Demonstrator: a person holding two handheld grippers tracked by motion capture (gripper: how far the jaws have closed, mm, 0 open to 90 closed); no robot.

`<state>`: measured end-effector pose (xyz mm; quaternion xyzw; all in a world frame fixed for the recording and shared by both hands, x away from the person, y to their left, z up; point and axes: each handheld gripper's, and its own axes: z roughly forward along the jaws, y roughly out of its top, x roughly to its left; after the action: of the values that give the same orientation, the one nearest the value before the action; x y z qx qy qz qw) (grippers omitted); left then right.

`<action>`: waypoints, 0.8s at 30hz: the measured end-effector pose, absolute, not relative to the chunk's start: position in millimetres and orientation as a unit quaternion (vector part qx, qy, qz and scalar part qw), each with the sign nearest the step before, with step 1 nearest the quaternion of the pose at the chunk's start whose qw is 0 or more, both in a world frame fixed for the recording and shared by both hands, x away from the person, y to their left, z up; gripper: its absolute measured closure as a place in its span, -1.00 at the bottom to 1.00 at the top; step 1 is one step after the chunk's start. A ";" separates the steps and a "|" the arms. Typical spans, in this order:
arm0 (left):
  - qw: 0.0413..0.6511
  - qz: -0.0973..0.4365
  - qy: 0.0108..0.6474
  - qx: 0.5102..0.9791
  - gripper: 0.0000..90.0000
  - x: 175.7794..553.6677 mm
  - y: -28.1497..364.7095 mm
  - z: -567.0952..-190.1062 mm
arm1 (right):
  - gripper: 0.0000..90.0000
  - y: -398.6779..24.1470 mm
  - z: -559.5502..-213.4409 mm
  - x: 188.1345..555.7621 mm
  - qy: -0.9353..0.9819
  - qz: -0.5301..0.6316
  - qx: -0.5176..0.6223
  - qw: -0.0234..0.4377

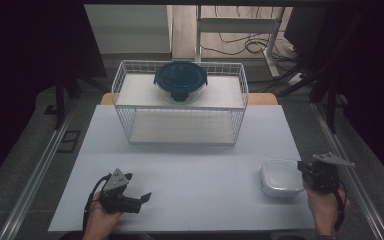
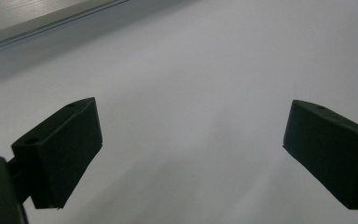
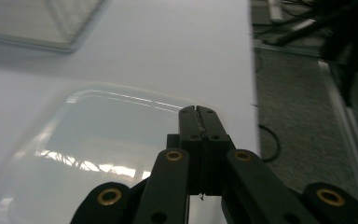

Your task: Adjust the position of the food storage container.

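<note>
Your right gripper (image 1: 305, 172) sat at the right edge of the table (image 1: 190, 170), just beside the clear tub (image 1: 281, 177), with its jaws pressed flat together and nothing between them. In the right gripper view those shut jaws (image 3: 199, 122) hung over the near rim of the tub (image 3: 88, 140), which lay on the white surface close to the table's right edge; whether the tips touched the tub could not be told.

Your left gripper (image 1: 142, 197) rested low at the front left of the table, held in your left hand (image 1: 102, 217), its jaws spread wide. In the left gripper view the two pads (image 2: 65, 149) stood well apart over bare table (image 2: 191, 70), gripping nothing.

At the back of the table stood the wire rack (image 1: 180, 102). On its upper shelf sat a round bowl (image 1: 181, 80) with a dark lid clipped on, well apart from both grippers and from the tub.
</note>
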<state>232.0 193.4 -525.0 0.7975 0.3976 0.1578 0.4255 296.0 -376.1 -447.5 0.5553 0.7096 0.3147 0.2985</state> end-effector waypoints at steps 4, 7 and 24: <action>0.426 0.157 0.399 0.796 -0.91 232.1 193.9 -525.0 | 0.99 -388.8 -452.5 295.4 0.704 0.287 0.572 0.309; 0.426 0.156 0.400 0.796 -0.91 231.9 194.2 -524.8 | 0.99 -393.3 -459.7 298.1 0.706 0.277 0.578 0.300; 0.434 0.148 0.404 0.791 -0.92 232.3 195.6 -525.0 | 0.99 -358.9 -469.0 303.9 0.740 0.319 0.548 0.226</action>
<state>232.3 195.6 -525.0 0.7915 0.4045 0.1479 0.4337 303.9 -358.9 -469.0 0.5482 0.7395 0.3187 0.2258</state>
